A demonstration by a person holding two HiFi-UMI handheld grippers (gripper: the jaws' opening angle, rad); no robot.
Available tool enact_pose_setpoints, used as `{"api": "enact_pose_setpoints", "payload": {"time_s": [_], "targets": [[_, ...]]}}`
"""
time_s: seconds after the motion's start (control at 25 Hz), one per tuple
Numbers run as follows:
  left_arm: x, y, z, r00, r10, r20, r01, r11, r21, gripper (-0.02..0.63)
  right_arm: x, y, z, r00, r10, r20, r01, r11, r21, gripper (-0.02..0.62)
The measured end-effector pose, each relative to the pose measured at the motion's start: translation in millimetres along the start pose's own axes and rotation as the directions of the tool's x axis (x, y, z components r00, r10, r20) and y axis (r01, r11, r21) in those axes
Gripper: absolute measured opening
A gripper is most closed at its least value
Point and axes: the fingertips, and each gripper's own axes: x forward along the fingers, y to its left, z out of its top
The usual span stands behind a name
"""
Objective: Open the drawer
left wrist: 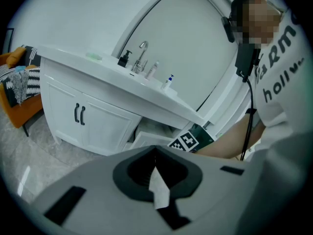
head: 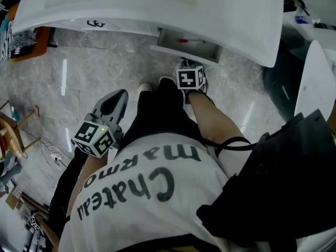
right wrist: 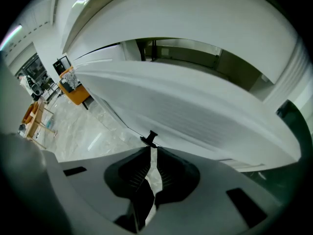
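The white vanity bench [head: 157,9] overhangs the grey marble floor [head: 105,67], which lies bare from its front edge back to the person's feet and off to the left. There an orange chair [head: 31,43] stands by the bench's left corner. Under the front edge, toward the right end, the white drawer [head: 181,52] stands pulled out. Its grey inside holds a thin red item [head: 185,41] near the back wall. The right gripper [head: 188,67] points steeply down at the drawer front, its jaws pinched on the small black handle [right wrist: 149,138]. The left gripper [head: 116,100] hangs well back beside the person's leg, jaws together with nothing between them.
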Motion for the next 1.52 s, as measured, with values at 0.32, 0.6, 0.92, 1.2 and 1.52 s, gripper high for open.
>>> {"api": "enact_pose_setpoints", "payload": {"time_s": [0.32,0.6,0.92,1.2,1.52], "targets": [[-5,-1,10,0.999,-0.044,0.032,0.043,0.999,0.029,0.009,-43,-2,-3,0.999,0.021,0.047,-0.024,0.998,0.057,0.046],[-4,-5,26,0.994,-0.107,0.025,0.104,0.990,0.099,0.009,-101,0,9,0.991,0.057,0.118,-0.071,0.991,0.116,0.015],[-8,-14,24,0.983,-0.184,-0.011,0.184,0.975,0.128,0.008,-215,-30,46,0.879,0.075,0.471,-0.263,0.901,0.346,0.011],[-6,-9,35,0.987,-0.157,0.024,0.153,0.981,0.119,0.009,-304,-68,53,0.768,-0.047,0.638,-0.276,0.875,0.397,0.010],[-29,-68,63,0.961,-0.207,0.183,0.180,0.972,0.154,0.008,-345,-72,28,0.698,-0.025,0.716,-0.313,0.888,0.337,0.011]]}}
